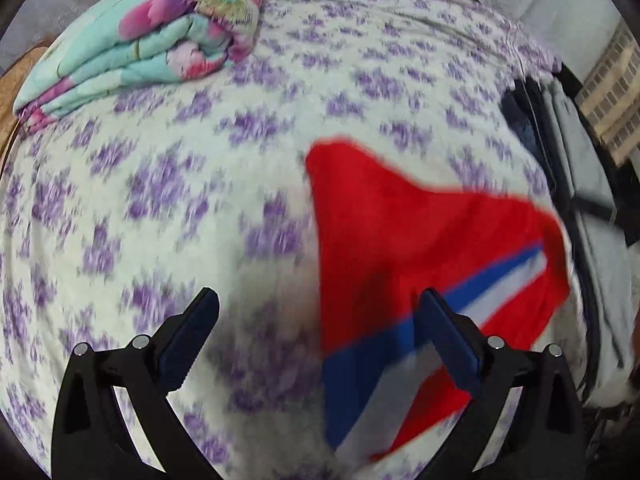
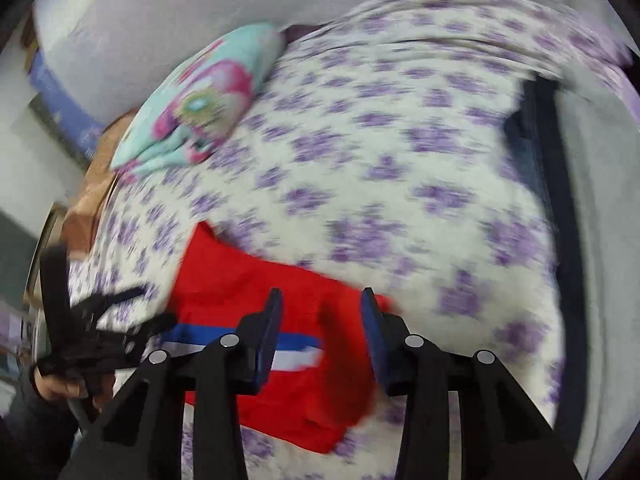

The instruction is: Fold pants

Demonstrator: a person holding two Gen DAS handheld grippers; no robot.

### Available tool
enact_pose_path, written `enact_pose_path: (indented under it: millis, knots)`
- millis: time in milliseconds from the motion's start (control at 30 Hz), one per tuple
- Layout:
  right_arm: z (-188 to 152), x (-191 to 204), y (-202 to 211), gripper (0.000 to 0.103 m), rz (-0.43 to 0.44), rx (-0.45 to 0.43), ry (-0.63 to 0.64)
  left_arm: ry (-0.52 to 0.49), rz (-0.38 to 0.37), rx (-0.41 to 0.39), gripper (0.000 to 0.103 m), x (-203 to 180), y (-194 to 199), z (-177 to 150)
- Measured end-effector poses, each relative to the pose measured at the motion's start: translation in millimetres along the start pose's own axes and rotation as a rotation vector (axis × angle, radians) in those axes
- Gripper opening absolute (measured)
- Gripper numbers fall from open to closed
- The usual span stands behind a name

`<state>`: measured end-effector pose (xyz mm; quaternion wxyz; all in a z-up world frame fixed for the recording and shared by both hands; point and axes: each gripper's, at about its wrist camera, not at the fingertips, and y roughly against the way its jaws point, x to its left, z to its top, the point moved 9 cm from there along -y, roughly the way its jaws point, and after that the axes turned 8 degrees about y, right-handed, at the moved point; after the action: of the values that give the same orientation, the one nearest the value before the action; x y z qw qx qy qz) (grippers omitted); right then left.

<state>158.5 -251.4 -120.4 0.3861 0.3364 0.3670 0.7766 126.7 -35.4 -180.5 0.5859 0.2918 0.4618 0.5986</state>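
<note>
So the red pants (image 2: 256,300) are lying on the bed (image 2: 400,160), right under and a bit ahead of the right claw (image 2: 320,308). That claw is partly open and empty, hovering above the fabric with a raised red fold sitting between its jaws, pads not pinching anything as far as I can see. The blue and white side stripe (image 2: 240,344) runs crosswise to this claw, so the pants' long axis goes side to side from here, off toward the left claw (image 2: 152,304). In its own camera the left claw (image 1: 320,300) is wide open, empty too, with the pants (image 1: 400,232) mostly out past its right finger. My read: the right one is nearer to a grab. Farther off, a folded floral quilt (image 2: 200,100).
</note>
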Motion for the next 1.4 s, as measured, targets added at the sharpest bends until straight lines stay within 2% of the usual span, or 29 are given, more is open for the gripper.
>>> enact_pose_path:
  millis: [67, 100, 133, 167, 200, 267, 300, 333, 400, 433, 467, 500, 567, 600, 633, 700, 733, 833, 900, 1000, 1100, 1167, 1233, 1333, 1400]
  knots:
    - [8.8, 20.4, -19.3, 0.041, 0.012, -0.007, 0.034, -0.020, 0.034, -0.031, 0.098, -7.6, -7.0, 23.3]
    - [12.6, 29.0, -31.0, 0.042, 0.022, -0.002, 0.037, -0.038, 0.106, -0.026, 0.098, -4.2, -17.9, 33.8]
    - [12.1, 31.1, -50.2, 0.048, 0.023, 0.033, 0.041, -0.035, 0.158, -0.012, 0.098, 1.0, -27.6, 37.7]
    - [8.5, 31.0, -63.3, 0.049, -0.002, 0.060, 0.044, -0.017, 0.197, 0.005, 0.098, 8.3, -37.9, 41.6]
    - [3.4, 24.0, -78.5, 0.046, -0.033, 0.094, 0.058, 0.004, 0.233, 0.025, 0.099, 17.8, -49.2, 43.9]
    - [-6.7, 4.6, -92.4, 0.017, -0.116, 0.132, 0.096, 0.019, 0.338, 0.067, 0.099, 41.3, -64.4, 42.1]
    - [-7.2, -4.5, -86.7, 0.014, -0.134, 0.119, 0.083, 0.029, 0.356, 0.074, 0.099, 49.1, -66.1, 41.2]
    - [-6.7, -4.9, -81.7, 0.018, -0.108, 0.106, 0.050, 0.053, 0.339, 0.066, 0.099, 53.2, -62.4, 40.6]
    - [-4.9, -2.5, -61.1, 0.039, -0.042, 0.064, -0.012, 0.081, 0.329, 0.055, 0.098, 58.5, -50.7, 36.8]
    - [-4.1, 3.4, -43.9, 0.054, -0.009, 0.024, -0.019, 0.083, 0.305, 0.055, 0.097, 57.1, -43.7, 33.1]
    - [-5.5, 9.1, -31.4, 0.057, 0.012, -0.007, -0.010, 0.084, 0.259, 0.048, 0.098, 52.4, -35.6, 29.0]
    - [-9.9, 17.3, -21.7, 0.057, 0.044, -0.024, 0.006, 0.086, 0.203, 0.035, 0.098, 46.0, -25.8, 23.8]
    - [-31.1, 40.5, -17.4, 0.057, 0.146, 0.017, 0.039, 0.082, 0.111, 0.020, 0.098, 31.4, -10.8, 11.1]
    - [-44.1, 46.0, -22.8, 0.057, 0.162, 0.055, 0.057, 0.056, 0.064, 0.024, 0.098, 20.6, -6.6, 0.5]
    - [-65.0, 45.5, -37.4, 0.057, 0.127, 0.129, 0.087, 0.023, 0.048, 0.037, 0.098, 12.2, -8.0, -9.0]
    - [-94.3, 37.7, -60.1, 0.056, 0.056, 0.227, 0.120, -0.058, 0.104, 0.089, 0.099, 5.1, -25.0, -31.1]
    - [-90.6, 38.8, -58.9, 0.056, 0.059, 0.206, 0.118, -0.071, 0.126, 0.123, 0.099, 9.0, -36.5, -45.2]
    - [-78.3, 42.9, -44.6, 0.061, 0.107, 0.189, 0.065, 0.028, 0.081, 0.120, 0.099, 20.4, -32.2, -46.2]
    - [-69.9, 39.8, -30.4, 0.066, 0.140, 0.157, 0.033, 0.036, 0.089, 0.136, 0.099, 25.0, -26.5, -44.8]
    - [-63.8, 21.0, -9.5, 0.070, 0.146, 0.102, -0.043, 0.029, 0.079, 0.104, 0.098, 29.0, -10.6, -42.8]
    - [-72.8, -11.2, -0.9, 0.072, 0.132, 0.080, -0.185, 0.041, 0.051, 0.123, 0.098, 32.6, -9.2, -51.3]
    - [-85.1, -26.1, -8.7, 0.072, 0.130, 0.095, -0.278, 0.046, 0.044, 0.151, 0.098, 32.1, -15.6, -64.7]
    - [-93.9, -21.5, -22.7, 0.072, 0.164, 0.111, -0.307, 0.031, 0.057, 0.161, 0.099, 32.6, -22.6, -73.2]
    - [-114.2, -9.6, -51.6, 0.072, 0.094, 0.224, -0.256, -0.006, 0.093, 0.134, 0.099, 30.2, -22.0, -73.6]
    - [-116.3, -0.7, -55.4, 0.072, 0.100, 0.235, -0.235, -0.029, 0.107, 0.144, 0.099, 27.6, -19.4, -73.1]
